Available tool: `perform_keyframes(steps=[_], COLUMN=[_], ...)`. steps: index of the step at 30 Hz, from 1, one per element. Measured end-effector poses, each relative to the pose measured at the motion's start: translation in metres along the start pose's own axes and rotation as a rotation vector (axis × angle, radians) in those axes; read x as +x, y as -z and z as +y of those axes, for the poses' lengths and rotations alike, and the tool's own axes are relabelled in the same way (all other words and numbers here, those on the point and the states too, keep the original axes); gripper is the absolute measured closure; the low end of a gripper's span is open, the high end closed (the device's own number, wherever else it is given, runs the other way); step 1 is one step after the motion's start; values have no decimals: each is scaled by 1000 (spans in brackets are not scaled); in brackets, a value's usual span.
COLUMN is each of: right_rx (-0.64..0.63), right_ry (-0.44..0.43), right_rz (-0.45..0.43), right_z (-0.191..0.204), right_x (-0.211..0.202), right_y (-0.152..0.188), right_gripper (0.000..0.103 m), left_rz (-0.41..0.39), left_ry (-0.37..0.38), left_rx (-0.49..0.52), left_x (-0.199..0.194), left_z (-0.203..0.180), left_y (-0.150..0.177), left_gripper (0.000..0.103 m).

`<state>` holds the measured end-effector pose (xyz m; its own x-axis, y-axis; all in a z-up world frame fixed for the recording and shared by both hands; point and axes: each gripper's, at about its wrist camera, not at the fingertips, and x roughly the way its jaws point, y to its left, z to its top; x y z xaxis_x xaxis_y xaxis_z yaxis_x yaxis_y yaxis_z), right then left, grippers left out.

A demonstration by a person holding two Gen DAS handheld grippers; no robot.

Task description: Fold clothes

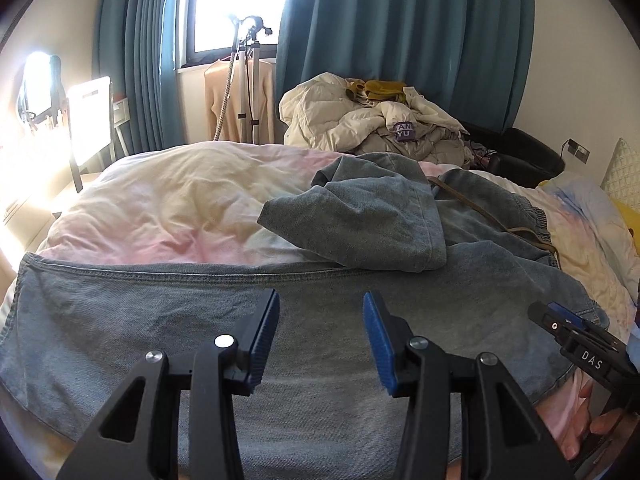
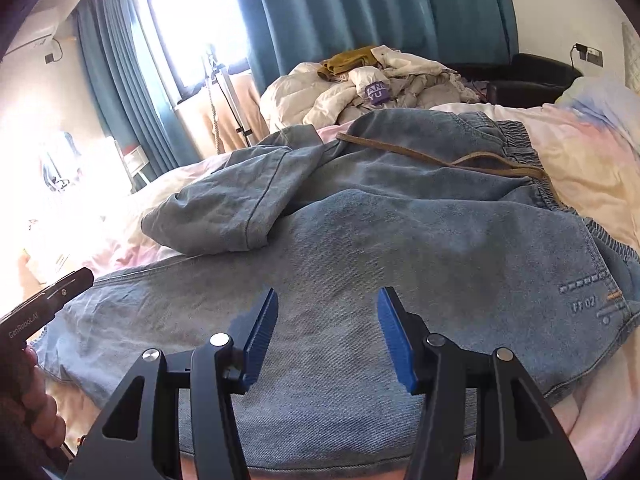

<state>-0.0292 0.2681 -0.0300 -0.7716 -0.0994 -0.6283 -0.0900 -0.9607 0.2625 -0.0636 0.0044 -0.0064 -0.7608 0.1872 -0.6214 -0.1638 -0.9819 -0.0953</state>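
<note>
The left gripper [image 1: 321,334] hovered half open and empty over the near leg of the jeans [image 1: 224,320], which lay spread across the bed [image 1: 168,200]. Their other leg [image 2: 224,208] was folded back further off, the waistband [image 2: 520,148] at far right. The right gripper [image 2: 326,330] also hung part open, holding nothing, above the denim.
</note>
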Motion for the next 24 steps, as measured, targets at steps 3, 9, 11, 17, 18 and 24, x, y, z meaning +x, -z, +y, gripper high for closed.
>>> perform_keyframes(steps=[3, 9, 11, 17, 18, 24], right_rx=[-10, -26, 15, 62, 71, 95], right_ry=[-20, -48, -47, 30, 19, -38], right_rz=[19, 65, 109, 200, 196, 194], right_z=[3, 10, 7, -1, -2, 4], right_x=[10, 72, 106, 204, 215, 273], right_y=[-26, -113, -136, -175, -180, -201], right_gripper=[51, 51, 51, 51, 51, 51], left_rz=[-13, 14, 11, 35, 37, 27], left_ry=[17, 45, 52, 94, 101, 117], left_rx=[-33, -25, -34, -47, -58, -87], left_x=[0, 15, 18, 33, 35, 53], left_z=[3, -4, -4, -5, -3, 10], left_y=[2, 5, 5, 13, 13, 14], left_gripper=[58, 58, 58, 58, 58, 58])
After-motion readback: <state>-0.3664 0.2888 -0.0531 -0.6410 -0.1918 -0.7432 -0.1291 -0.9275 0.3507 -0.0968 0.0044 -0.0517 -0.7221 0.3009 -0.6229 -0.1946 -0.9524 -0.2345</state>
